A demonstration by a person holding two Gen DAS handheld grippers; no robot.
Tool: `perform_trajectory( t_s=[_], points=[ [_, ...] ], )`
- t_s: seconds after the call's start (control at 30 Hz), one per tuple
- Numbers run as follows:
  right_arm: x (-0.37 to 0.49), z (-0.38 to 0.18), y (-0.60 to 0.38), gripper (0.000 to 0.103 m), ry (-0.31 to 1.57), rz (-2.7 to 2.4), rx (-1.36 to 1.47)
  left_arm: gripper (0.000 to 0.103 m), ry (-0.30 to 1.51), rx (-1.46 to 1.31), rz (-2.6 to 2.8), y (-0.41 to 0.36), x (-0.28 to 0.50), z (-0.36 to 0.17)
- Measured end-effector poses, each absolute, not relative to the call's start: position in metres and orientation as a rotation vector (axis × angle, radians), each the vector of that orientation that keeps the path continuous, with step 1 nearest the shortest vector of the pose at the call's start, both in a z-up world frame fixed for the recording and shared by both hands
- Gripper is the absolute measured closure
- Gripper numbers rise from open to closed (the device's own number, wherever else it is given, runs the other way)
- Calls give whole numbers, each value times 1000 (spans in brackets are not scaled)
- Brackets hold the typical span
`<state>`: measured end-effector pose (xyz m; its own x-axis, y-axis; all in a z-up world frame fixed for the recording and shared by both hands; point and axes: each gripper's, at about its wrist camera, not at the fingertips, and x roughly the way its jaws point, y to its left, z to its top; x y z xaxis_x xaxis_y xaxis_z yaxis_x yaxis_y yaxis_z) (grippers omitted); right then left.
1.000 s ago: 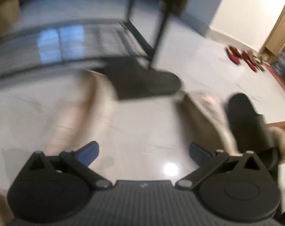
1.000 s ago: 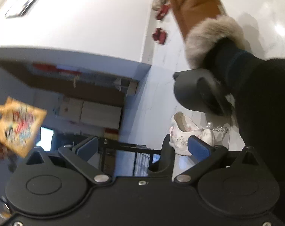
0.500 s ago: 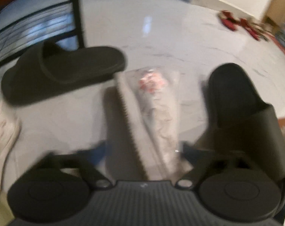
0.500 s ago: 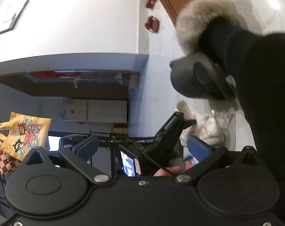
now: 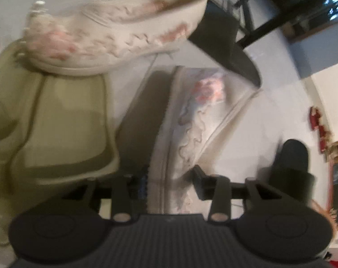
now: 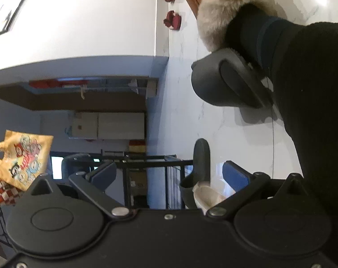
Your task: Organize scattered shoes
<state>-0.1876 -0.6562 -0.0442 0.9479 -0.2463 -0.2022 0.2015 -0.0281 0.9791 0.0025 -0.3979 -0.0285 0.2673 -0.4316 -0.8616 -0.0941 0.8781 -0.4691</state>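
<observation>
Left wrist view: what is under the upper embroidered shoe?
An olive-green shoe appears to lie under the upper embroidered shoe; its far end is covered. A black slipper sits behind the heel.

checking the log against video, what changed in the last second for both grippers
The left gripper swung from open floor down onto the embroidered white shoe and closed on its heel end; its jaws are now opening slightly. The right gripper stayed open, empty and almost still; the black slide stayed put.

blurred: embroidered shoe (image 5: pixel 191 120) | heel perhaps behind left fingers (image 5: pixel 200 182)
</observation>
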Motion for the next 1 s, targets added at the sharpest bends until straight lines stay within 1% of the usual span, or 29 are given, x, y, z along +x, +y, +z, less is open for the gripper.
perform_trajectory(
  t_s=[0.03,0.1,0.13,0.17,0.2,0.23,0.27,0.3,0.33,0.37,0.47,0.5,0.53,0.57,0.67,0.77,0.8,0.93,0.97,1.0],
  points=[
    [-183,-45,-654,0,1,-360,1542,42,1305,-450,-248,-396,1,-22],
    [-175,-45,-652,0,69,-363,1511,41,1323,-387,-262,-391,-2,-8],
    [-170,-44,-651,0,105,-366,1492,39,1289,-344,-252,-387,-6,-1],
    [-165,-43,-649,0,142,-368,1470,26,1254,-301,-241,-382,-10,7],
    [-157,-41,-647,0,197,-370,1428,8,1217,-259,-225,-377,-14,15],
    [-143,-38,-643,0,286,-371,1345,2,1163,-219,-169,-364,-18,24],
    [-137,-36,-642,0,321,-375,1311,1,1113,-184,-119,-352,-22,33],
    [-122,-34,-638,0,410,-385,1219,1,1091,-182,-111,-346,-22,37],
    [-98,-32,-630,0,546,-396,1065,1,1072,-184,-110,-335,-22,39],
    [-90,-32,-628,0,583,-394,1024,1,1066,-195,-116,-318,-21,41],
    [-38,-45,-606,0,838,-292,707,1,1051,-217,-126,-280,-18,46],
    [-29,-49,-601,0,866,-240,665,1,1029,-223,-124,-262,-19,49],
    [-26,-53,-601,0,869,-184,687,1,1007,-225,-126,-251,-21,53],
    [-23,-60,-605,0,883,-140,776,1,977,-219,-130,-239,-26,56],
    [-29,-72,-613,0,866,-155,924,1,888,-191,-136,-208,-37,64],
    [-37,-90,-621,0,863,-156,1127,1,862,-166,-147,-208,-33,67],
    [-36,-89,-618,0,862,-152,1124,1,859,-156,-159,-207,-31,68],
    [-17,-77,-576,0,934,-85,879,1,837,-129,-198,-208,-29,70],
    [-12,-74,-564,4,950,-76,796,1,833,-119,-204,-210,-30,71],
    [-7,-71,-548,19,965,-67,689,1,833,-117,-205,-208,-31,71]
  ],
)
